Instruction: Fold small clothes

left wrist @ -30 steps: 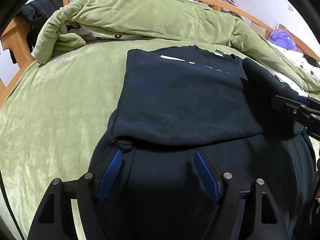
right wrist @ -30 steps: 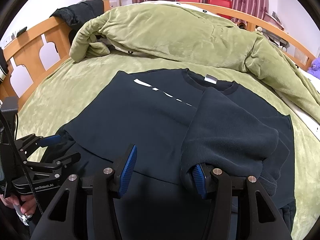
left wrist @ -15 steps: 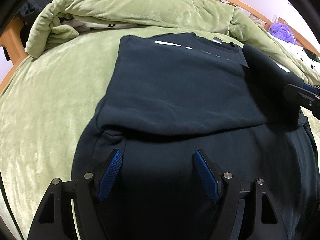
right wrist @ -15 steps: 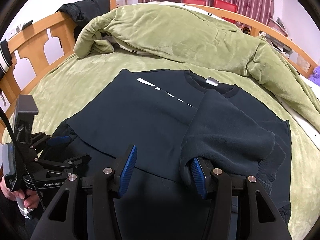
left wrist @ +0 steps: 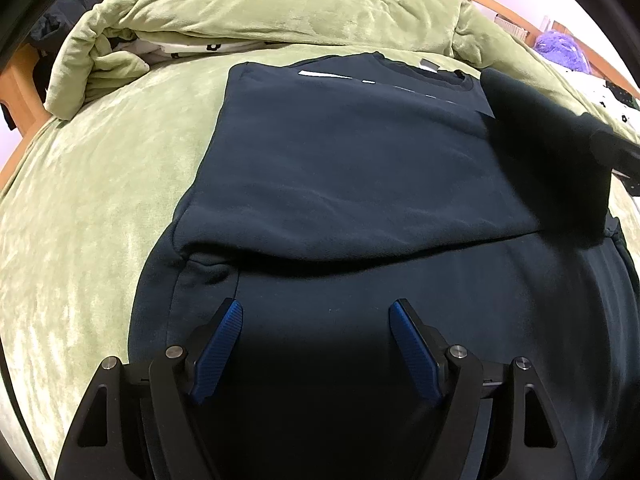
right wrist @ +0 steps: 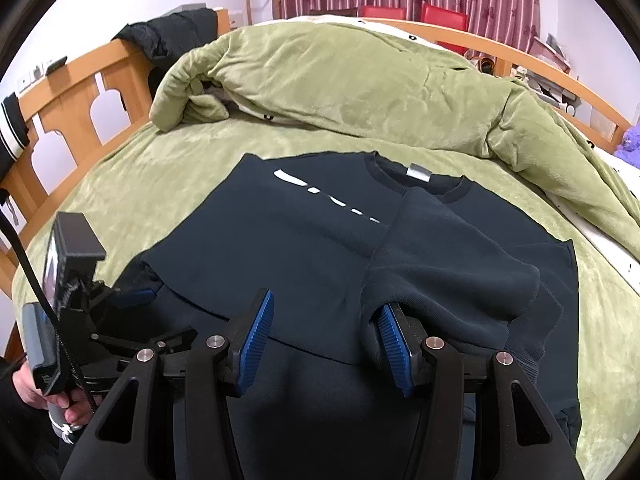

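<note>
Left gripper (left wrist: 316, 336) opening, empty; right gripper (right wrist: 324, 324) apart. I judge the sweatshirt (left wrist: 360, 168) soft, limp; grip the hem.

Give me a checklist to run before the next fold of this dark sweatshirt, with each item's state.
1. Sweatshirt lies on the green bedspread, clear of the heaped duvet: ok.
2. Its left edge is straight: ok.
3. Right sleeve folded flat: not ok, it bulges.
4. Left tongs empty: ok, jaws opening, nothing between them.
5. Right tongs empty: ok, pads apart.
6. Sleeve clear of the right tongs' outer finger: cannot tell.
</note>
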Action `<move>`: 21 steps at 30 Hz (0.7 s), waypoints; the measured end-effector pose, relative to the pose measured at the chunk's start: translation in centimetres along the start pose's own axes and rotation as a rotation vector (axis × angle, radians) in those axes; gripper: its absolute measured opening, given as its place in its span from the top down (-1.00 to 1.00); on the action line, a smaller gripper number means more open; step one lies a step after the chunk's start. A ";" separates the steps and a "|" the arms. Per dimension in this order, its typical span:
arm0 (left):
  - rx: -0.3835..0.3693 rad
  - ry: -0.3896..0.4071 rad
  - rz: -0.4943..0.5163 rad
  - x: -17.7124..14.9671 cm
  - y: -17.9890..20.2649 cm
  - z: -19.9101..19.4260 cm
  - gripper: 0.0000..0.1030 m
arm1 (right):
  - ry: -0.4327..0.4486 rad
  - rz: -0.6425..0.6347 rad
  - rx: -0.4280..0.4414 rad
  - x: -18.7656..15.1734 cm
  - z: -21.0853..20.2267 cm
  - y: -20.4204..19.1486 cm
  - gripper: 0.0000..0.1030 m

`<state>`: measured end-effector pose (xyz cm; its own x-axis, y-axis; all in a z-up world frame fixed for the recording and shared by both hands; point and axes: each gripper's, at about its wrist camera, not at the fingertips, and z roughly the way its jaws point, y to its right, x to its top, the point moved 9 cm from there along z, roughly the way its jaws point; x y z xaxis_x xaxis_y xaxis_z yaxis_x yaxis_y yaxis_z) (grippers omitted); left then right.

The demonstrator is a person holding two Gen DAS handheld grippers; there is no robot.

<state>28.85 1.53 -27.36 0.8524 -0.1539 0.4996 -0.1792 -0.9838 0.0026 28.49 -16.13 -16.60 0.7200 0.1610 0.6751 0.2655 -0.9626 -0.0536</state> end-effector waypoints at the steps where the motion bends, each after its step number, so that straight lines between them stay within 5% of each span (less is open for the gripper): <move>1: 0.007 0.003 0.002 0.1 0.0 -0.1 -0.46 | 0.009 0.002 0.000 0.1 -0.3 0.2 -0.02; 11: 0.014 0.072 0.023 1.9 2.1 -2.2 -0.46 | 0.143 0.174 -0.063 0.2 -5.4 7.2 -0.02; 17: 0.024 0.149 0.086 3.8 5.7 -4.1 -0.46 | 0.163 0.281 -0.246 -2.5 -9.3 14.6 -0.02; 21: -0.035 0.157 0.100 5.0 9.6 -4.5 -0.46 | 0.156 0.369 -0.331 -5.5 -11.2 19.6 -0.02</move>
<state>29.20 -8.26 -20.90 0.7428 -0.2319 0.6281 -0.2784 -0.9601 -0.0252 22.55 -38.33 -13.10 0.6164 -0.2120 0.7583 -0.2233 -0.9706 -0.0899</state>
